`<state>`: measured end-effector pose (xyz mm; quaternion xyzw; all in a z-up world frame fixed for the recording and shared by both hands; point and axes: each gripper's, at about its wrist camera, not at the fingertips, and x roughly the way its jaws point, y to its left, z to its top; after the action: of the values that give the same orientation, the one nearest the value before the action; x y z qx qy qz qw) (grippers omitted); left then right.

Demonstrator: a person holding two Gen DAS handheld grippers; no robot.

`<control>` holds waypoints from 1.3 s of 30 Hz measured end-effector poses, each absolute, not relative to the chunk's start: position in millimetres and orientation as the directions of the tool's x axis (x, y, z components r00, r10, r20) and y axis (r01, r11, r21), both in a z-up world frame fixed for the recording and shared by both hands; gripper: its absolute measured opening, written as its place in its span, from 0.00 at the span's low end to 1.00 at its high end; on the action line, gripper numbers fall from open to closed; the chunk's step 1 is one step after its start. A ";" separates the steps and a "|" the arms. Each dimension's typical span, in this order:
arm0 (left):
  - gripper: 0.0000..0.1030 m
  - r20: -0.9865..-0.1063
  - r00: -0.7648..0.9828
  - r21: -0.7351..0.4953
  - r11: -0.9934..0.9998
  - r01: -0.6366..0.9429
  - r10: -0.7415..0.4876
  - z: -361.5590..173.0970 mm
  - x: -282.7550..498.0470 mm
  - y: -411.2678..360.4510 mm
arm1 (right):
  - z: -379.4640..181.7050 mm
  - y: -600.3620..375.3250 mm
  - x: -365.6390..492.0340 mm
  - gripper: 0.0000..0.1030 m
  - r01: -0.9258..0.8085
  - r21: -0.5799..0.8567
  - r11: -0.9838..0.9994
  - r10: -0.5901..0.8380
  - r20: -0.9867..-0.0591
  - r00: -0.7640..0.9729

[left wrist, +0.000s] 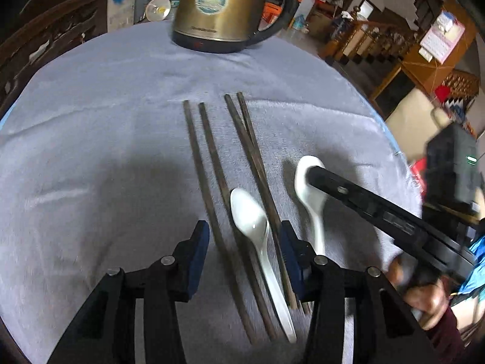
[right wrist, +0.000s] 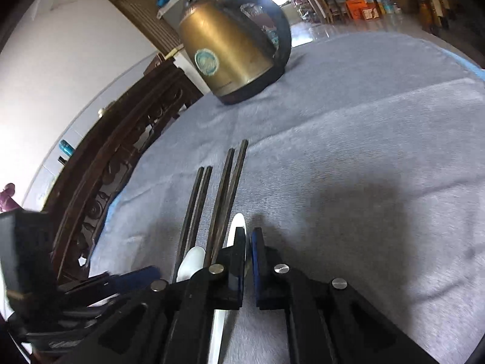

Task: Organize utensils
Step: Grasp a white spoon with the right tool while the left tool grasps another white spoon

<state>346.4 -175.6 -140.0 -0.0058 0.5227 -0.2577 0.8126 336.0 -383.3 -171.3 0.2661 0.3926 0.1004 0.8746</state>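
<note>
The left claw (left wrist: pixel 244 242) hangs low over the worktop (left wrist: pixel 106 151) with its blue-padded fingers (left wrist: pixel 198 242) spread well apart, gripping nothing; between them run the near ends of several utensils. Going left to right in the left wrist view, a pair of dark chopsticks (left wrist: pixel 201 163) lies on the grey-blue cloth, its two sticks side by side with a small gap. Next comes a second pair of chopsticks (left wrist: pixel 251 151), the two sticks touching or crossing along their length. A white spoon (left wrist: pixel 251 218) lies bowl-up between the two pairs, its handle running back toward the camera beside the right pad of the left claw. Farther right a second white spoon (left wrist: pixel 309 188) lies on the cloth, its bowl partly covered by the tip of the right claw (left wrist: pixel 313 176), which reaches in from the right edge, held by a hand (left wrist: pixel 424 297). In the right wrist view the right claw's fingers (right wrist: pixel 239 261) stand nearly together with only a narrow slit between them, and the spoon sits under the left finger rather than in the slit; whether anything is pinched cannot be told. A brass-coloured electric kettle (left wrist: pixel 218 6) stands at the far edge of the worktop, well apart from the utensils.
</note>
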 end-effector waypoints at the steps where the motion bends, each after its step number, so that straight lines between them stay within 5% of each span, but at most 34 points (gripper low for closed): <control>1: 0.46 -0.852 0.319 -0.267 0.869 0.417 -0.416 -142.8 348.9 -179.4 | -170.1 -385.5 332.7 0.05 0.035 0.547 0.837 0.384 -0.631 0.674; 4: 0.28 -0.858 0.340 -0.228 0.879 0.420 -0.385 -148.7 354.7 -183.6 | -168.4 -392.0 322.5 0.05 0.043 0.558 0.829 0.388 -0.627 0.676; 7: 0.25 -0.850 0.324 -0.266 0.869 0.416 -0.415 -147.8 358.5 -176.2 | -171.1 -396.6 316.8 0.05 0.052 0.572 0.819 0.398 -0.630 0.667; 15: 0.17 -0.852 0.301 -0.266 0.849 0.457 -0.429 -141.5 359.4 -136.1 | -168.5 -386.8 310.2 0.05 0.020 0.537 0.843 0.401 -0.654 0.642; 21: 0.18 -0.861 0.260 -0.287 0.839 0.462 -0.437 -142.1 364.3 -124.7 | -174.2 -375.5 319.9 0.08 0.030 0.442 0.897 0.346 -0.741 0.576; 30: 0.18 -0.867 0.267 -0.270 0.847 0.458 -0.420 -143.9 372.5 -141.0 | -174.9 -382.2 336.7 0.12 0.064 0.479 0.875 0.377 -0.760 0.530; 35: 0.18 -0.858 0.299 -0.274 0.864 0.422 -0.418 -142.8 375.9 -138.2 | -173.2 -372.1 339.3 0.05 0.026 0.427 0.904 0.348 -0.768 0.538; 39: 0.04 -0.844 0.337 -0.269 0.873 0.407 -0.417 -134.4 372.5 -133.3 | -167.6 -375.4 326.8 0.05 0.040 0.417 0.908 0.318 -0.748 0.583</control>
<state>372.5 -133.3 -134.4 -0.0048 0.5176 -0.2522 0.8176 326.8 -375.4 -167.6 0.1990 0.4496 0.0803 0.8671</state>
